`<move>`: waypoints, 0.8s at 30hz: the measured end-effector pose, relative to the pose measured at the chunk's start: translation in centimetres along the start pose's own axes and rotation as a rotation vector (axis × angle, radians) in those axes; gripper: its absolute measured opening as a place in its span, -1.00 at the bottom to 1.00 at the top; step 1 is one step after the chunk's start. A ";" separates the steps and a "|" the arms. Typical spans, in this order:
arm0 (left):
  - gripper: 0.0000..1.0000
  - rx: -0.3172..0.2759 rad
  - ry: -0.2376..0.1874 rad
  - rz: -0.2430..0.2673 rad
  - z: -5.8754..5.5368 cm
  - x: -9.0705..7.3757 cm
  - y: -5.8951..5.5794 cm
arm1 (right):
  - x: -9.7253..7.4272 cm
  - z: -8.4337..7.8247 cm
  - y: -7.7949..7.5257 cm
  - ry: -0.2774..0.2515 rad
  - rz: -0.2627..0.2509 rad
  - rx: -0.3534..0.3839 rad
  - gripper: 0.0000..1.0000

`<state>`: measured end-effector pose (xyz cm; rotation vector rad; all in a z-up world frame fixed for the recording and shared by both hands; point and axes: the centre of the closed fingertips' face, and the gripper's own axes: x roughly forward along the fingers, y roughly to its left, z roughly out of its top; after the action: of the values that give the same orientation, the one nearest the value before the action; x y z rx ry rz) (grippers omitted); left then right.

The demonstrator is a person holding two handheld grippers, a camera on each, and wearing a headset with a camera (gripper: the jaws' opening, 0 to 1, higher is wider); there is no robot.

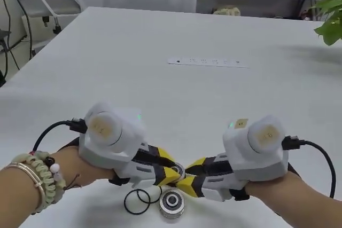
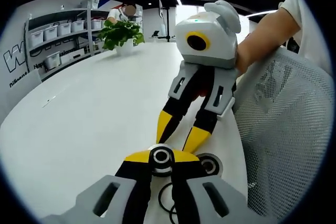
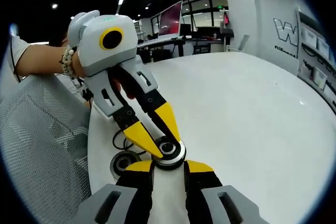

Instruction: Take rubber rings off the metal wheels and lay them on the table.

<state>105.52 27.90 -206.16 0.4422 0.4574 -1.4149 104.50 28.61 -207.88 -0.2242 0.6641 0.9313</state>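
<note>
The left gripper (image 2: 160,156) has its yellow-tipped fingers (image 2: 137,157) clamped on a small silver metal wheel with a dark band round its rim (image 3: 170,152), one finger on each side. That band looks like the rubber ring not yet taken off. The right gripper (image 3: 169,167) faces it head-on from 3 o'clock in the head view. Its fingers (image 2: 169,119) stand apart, tips right at the wheel's edge; whether they already bite the rubber is not clear.

On the white table (image 1: 160,78), at 6 o'clock from the held wheel, a second metal wheel (image 1: 172,203) lies flat. Two thin black rubber rings (image 1: 143,199) lie overlapping at its 9 o'clock, loose and flat.

The step in hand looks like peeling the ring off the held wheel. Several things could go wrong from here:

- The left fingers hold a round, smooth part by its rim, so a hard tug from the right could twist or pop the wheel out of the clamp.
- If the right tips close on metal rather than rubber, they will likely skid off and take nothing.
- A stretched ring may snap free and jump. The work sits close to the near table edge, so it could drop to the floor.
- Both grippers crowd the second wheel — a nudge could push it into the laid rings.
</note>
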 end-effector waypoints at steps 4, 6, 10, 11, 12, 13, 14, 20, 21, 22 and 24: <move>-0.85 0.004 -0.002 -0.002 0.1 0.2 -0.1 | 0.5 0.3 0.0 0.004 -0.036 -0.080 -0.54; -0.85 0.004 -0.002 -0.003 0.1 0.1 -0.1 | 0.5 0.2 0.0 0.008 -0.033 -0.067 -0.54; -0.85 0.009 -0.003 -0.006 0.2 0.1 -0.2 | 0.2 0.2 -0.2 0.004 -0.013 -0.042 -0.56; -0.85 0.010 -0.003 -0.007 0.2 0.1 -0.2 | 0.2 0.1 -0.1 0.007 -0.010 -0.048 -0.56; -0.85 0.011 -0.003 -0.007 0.2 0.2 -0.2 | 0.1 0.1 -0.1 0.009 -0.007 -0.052 -0.57; -0.85 0.013 -0.004 -0.008 0.2 0.2 -0.2 | 0.1 0.1 -0.1 0.013 -0.004 -0.051 -0.57; -0.84 0.014 -0.004 -0.009 0.2 0.2 -0.2 | 0.0 0.1 -0.1 0.015 -0.001 -0.051 -0.58; -0.85 0.016 -0.004 -0.010 0.2 0.1 -0.2 | -0.5 -0.4 -0.3 0.029 0.020 -0.034 -0.71; -0.85 0.014 -0.003 -0.007 0.2 0.1 -0.2 | -0.6 -0.7 -0.4 0.045 0.016 -0.031 -0.87; -0.85 0.008 -0.004 -0.005 0.1 0.0 -0.1 | -0.7 -0.9 -0.6 0.045 0.012 -0.049 -0.99; -0.85 0.004 -0.007 -0.005 0.1 0.0 -0.1 | -0.7 -0.8 -0.6 0.032 0.020 0.002 -0.99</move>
<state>105.45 27.79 -206.09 0.4394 0.4506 -1.4224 104.33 27.43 -208.14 -0.2319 0.6978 0.9479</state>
